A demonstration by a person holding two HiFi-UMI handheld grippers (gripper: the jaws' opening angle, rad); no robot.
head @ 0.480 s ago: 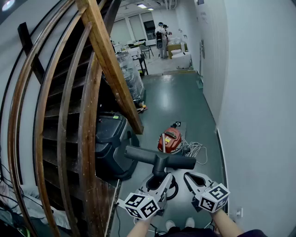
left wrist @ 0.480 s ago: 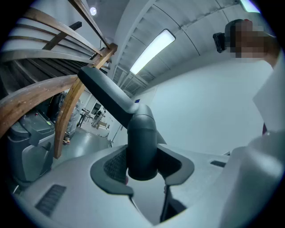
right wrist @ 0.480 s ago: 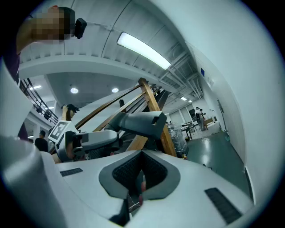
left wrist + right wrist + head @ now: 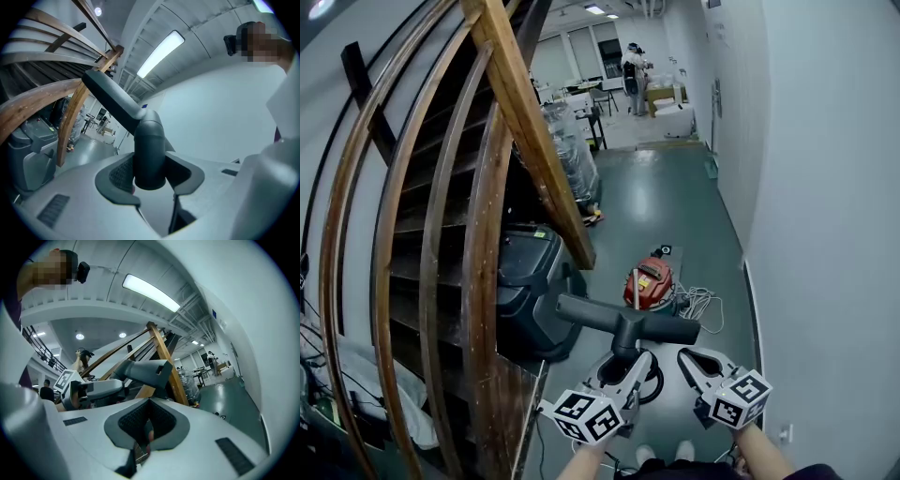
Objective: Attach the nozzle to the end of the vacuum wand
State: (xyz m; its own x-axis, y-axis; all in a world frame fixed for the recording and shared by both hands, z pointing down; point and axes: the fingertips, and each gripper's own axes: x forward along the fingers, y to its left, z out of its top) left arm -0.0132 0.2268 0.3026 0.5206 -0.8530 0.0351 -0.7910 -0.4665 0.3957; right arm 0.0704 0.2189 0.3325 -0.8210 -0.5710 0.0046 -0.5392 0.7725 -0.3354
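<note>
Left hand-held gripper is clamped on the nozzle — its two jaws squeeze the round dark neck from both sides. In the left gripper view the neck stands up between the pads, and they touch it on each side. The nozzle is a dark grey T shape. Its long bar lies across the top and its neck points down into the jaws. It is held up in the air above the floor, in front of the person's shoes.

The right hand-held gripper has its jaws pressed together, and nothing is between them. It sits just to the right of the nozzle and does not touch it. In the right gripper view one end of the nozzle's bar shows above the closed jaws, and the left hand-held gripper is seen past it.

Farther off, a red vacuum sits on the green floor — a white cord lies in a loose pile just beside it. A wooden stair rail curves up on the left. A white wall runs along the right. A person stands far away at the end of the hall.
</note>
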